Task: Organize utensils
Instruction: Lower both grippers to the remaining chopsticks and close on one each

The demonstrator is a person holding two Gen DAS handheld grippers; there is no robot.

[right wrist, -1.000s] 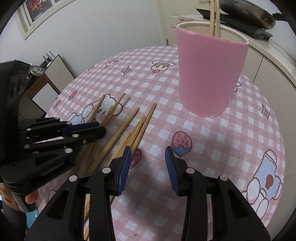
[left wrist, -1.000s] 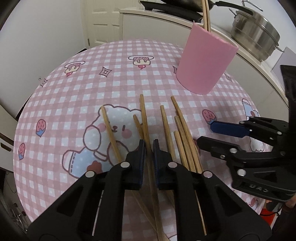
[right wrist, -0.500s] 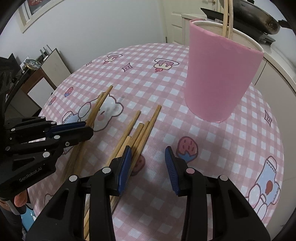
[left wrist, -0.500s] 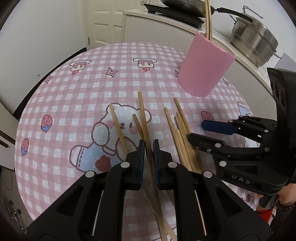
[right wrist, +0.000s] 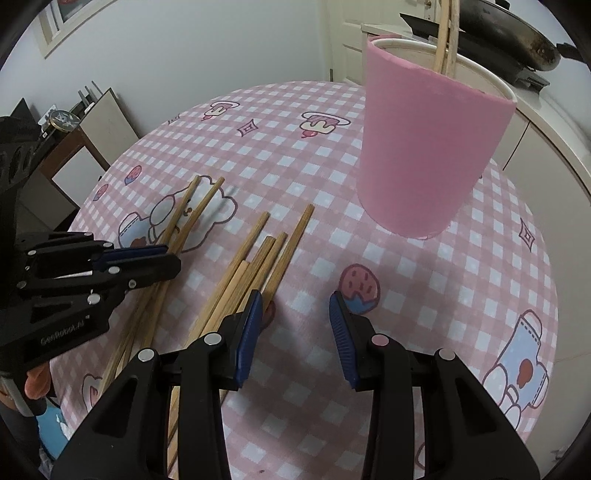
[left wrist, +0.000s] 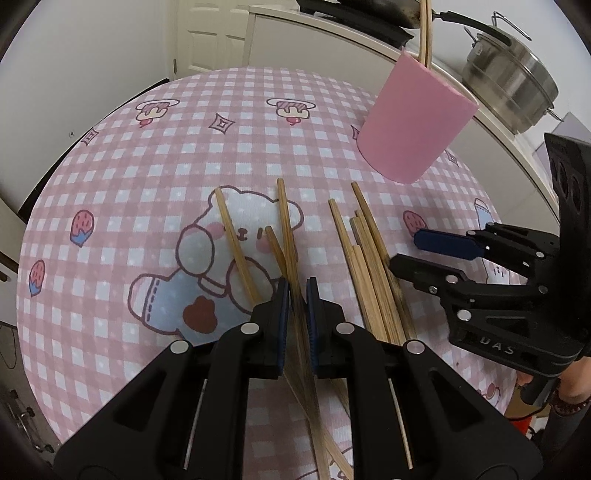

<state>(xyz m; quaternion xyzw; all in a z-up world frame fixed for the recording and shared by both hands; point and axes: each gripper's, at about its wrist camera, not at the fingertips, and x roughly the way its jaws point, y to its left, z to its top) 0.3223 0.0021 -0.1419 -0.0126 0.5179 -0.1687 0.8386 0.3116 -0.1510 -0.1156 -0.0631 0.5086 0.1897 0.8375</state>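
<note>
Several wooden chopsticks (left wrist: 369, 254) lie scattered on the pink checked tablecloth (left wrist: 184, 155). My left gripper (left wrist: 294, 295) is shut on one chopstick (left wrist: 286, 221), which points away from me with its far end raised off the cloth. A pink cup (left wrist: 413, 122) stands at the far right with two chopsticks (left wrist: 426, 29) upright in it. My right gripper (right wrist: 295, 314) is open and empty, low over the cloth just right of a bundle of chopsticks (right wrist: 258, 266), with the pink cup (right wrist: 432, 147) ahead. The left gripper also shows in the right wrist view (right wrist: 162, 256).
A steel pot (left wrist: 513, 92) and a dark pan (left wrist: 369, 14) sit on the white counter behind the table. A door (left wrist: 210, 33) is at the back. A small side table (right wrist: 74, 147) stands beyond the table's left edge.
My left gripper has pulled back and lifted with the chopstick held in it. My right gripper has drawn back slightly from the cup, staying open.
</note>
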